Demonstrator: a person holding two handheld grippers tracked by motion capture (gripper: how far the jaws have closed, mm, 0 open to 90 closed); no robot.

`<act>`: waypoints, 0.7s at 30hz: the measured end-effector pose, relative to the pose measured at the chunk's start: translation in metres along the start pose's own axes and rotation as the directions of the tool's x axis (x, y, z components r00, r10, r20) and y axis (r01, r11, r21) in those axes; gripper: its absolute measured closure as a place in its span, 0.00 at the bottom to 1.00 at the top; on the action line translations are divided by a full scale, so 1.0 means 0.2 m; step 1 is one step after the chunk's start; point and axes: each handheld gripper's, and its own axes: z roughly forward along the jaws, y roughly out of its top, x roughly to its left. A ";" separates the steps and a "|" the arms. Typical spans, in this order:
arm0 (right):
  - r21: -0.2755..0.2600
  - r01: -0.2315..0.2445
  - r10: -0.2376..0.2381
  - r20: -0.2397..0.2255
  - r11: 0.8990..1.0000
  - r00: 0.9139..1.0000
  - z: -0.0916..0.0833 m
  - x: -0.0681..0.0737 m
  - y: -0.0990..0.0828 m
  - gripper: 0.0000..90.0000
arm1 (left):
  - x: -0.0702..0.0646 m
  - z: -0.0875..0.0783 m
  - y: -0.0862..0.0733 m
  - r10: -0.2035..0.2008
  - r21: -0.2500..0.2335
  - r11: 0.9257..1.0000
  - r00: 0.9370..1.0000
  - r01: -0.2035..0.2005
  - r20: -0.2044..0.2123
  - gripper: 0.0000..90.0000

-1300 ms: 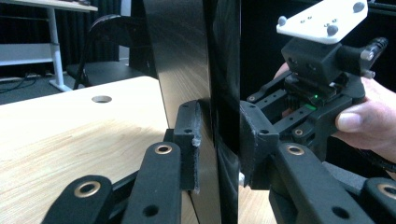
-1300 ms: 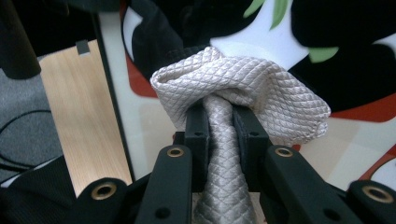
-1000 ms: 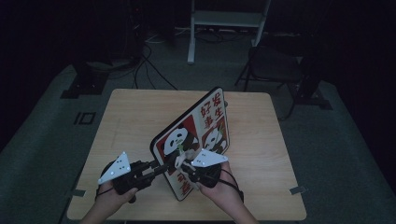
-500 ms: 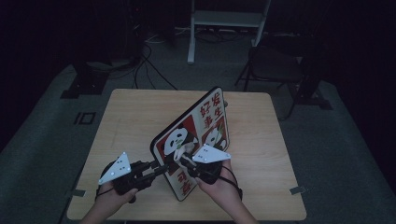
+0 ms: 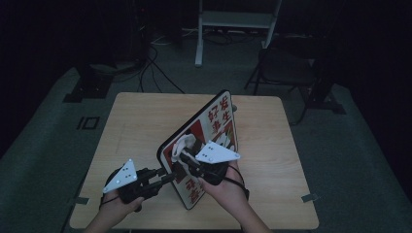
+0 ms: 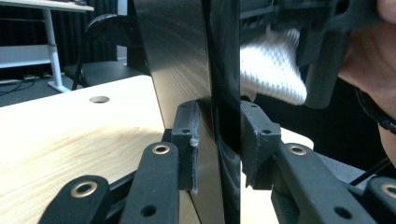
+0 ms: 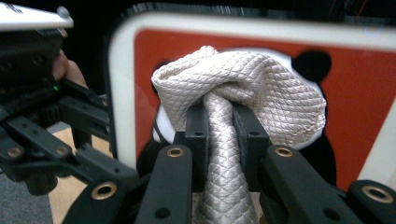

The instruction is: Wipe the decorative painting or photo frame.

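Note:
A flat board (image 5: 216, 124) with a black rim and a red, white and black panda picture stands tilted on its edge on the wooden table (image 5: 141, 121). My left gripper (image 5: 167, 178) is shut on the board's near left edge (image 6: 219, 70), one pad on each face. My right gripper (image 5: 187, 158) is shut on a bunched cream woven cloth (image 5: 183, 144) and holds it against the picture side. In the right gripper view the cloth (image 7: 243, 88) bulges above the jaws in front of the panda's white face (image 7: 364, 84). The cloth (image 6: 271, 70) also shows past the board in the left gripper view.
Beyond the table stand a dark chair (image 5: 286, 68) and a white desk frame (image 5: 233, 19). Cables (image 5: 155, 63) lie on the grey floor at the back left. A small round hole (image 6: 99, 99) sits in the tabletop.
My right gripper has risen a little up the picture side with the cloth in it. The left gripper has kept still on the board's edge.

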 end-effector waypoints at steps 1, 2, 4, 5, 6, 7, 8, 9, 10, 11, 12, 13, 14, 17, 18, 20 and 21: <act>-0.014 -0.004 0.004 -0.003 1.000 1.000 0.00 0.00 0.01 0.87 | 0.00 0.00 0.00 0.000 0.001 1.000 1.000 0.000 0.002 0.79; -0.021 -0.004 0.003 -0.006 1.000 1.000 0.00 0.01 0.02 0.87 | 0.00 0.00 0.00 0.000 0.002 1.000 1.000 0.000 0.004 0.79; -0.033 0.000 0.000 -0.011 0.999 1.000 0.00 0.01 0.04 0.87 | 0.00 0.00 0.00 -0.007 0.003 1.000 1.000 0.007 0.007 0.79; -0.034 0.004 -0.004 -0.011 0.999 1.000 0.00 0.02 0.05 0.87 | 0.01 0.00 0.00 -0.012 -0.002 1.000 1.000 0.012 0.010 0.79; -0.041 0.006 -0.007 -0.015 0.999 1.000 0.00 0.02 0.06 0.87 | 0.01 0.00 0.00 -0.016 0.000 1.000 1.000 0.016 0.013 0.79; -0.050 0.001 -0.002 -0.022 0.999 1.000 0.00 0.03 0.07 0.87 | 0.01 0.00 0.00 -0.013 0.001 1.000 1.000 0.013 0.011 0.79; -0.052 0.006 -0.008 -0.025 0.999 1.000 0.00 0.03 0.08 0.87 | 0.01 0.00 0.00 -0.012 0.001 1.000 1.000 0.012 0.010 0.79; -0.063 0.002 -0.004 -0.030 0.998 1.000 0.00 0.03 0.09 0.87 | 0.01 0.00 0.00 -0.015 0.000 1.000 1.000 0.015 0.012 0.79; -0.073 -0.006 0.003 -0.042 0.997 0.999 -0.01 0.04 0.09 0.87 | 0.01 0.00 0.00 -0.017 -0.003 1.000 1.000 0.017 0.013 0.79; -0.079 -0.003 -0.001 -0.045 0.997 0.999 -0.01 0.05 0.10 0.87 | 0.01 0.00 0.00 -0.017 0.000 1.000 1.000 0.017 0.013 0.79; -0.091 -0.002 -0.002 -0.043 0.996 0.999 -0.02 0.05 0.11 0.87 | 0.01 0.00 0.00 -0.015 -0.001 1.000 1.000 0.015 0.011 0.79; -0.103 0.004 -0.008 -0.042 0.995 0.999 -0.02 0.06 0.12 0.86 | 0.01 0.00 0.00 -0.017 -0.001 1.000 1.000 0.017 0.012 0.79; -0.108 0.007 -0.012 -0.043 0.994 0.999 -0.03 0.06 0.12 0.86 | 0.01 0.00 0.00 -0.016 0.000 1.000 1.000 0.016 0.012 0.79; -0.118 0.008 -0.013 -0.042 0.993 0.999 -0.03 0.06 0.14 0.86 | 0.01 0.00 0.00 -0.012 0.002 1.000 1.000 0.012 0.012 0.79; -0.124 0.009 -0.014 -0.041 0.992 0.999 -0.03 0.06 0.15 0.86 | 0.01 0.00 0.00 -0.011 0.001 1.000 1.000 0.011 0.011 0.79; -0.135 0.009 -0.015 -0.038 0.991 0.999 -0.03 0.06 0.16 0.86 | 0.01 0.00 -0.01 -0.013 -0.003 1.000 1.000 0.013 0.013 0.79; -0.136 0.016 -0.020 -0.029 0.991 0.999 -0.03 0.06 0.17 0.86 | 0.01 0.00 -0.01 -0.011 -0.005 1.000 1.000 0.012 0.013 0.79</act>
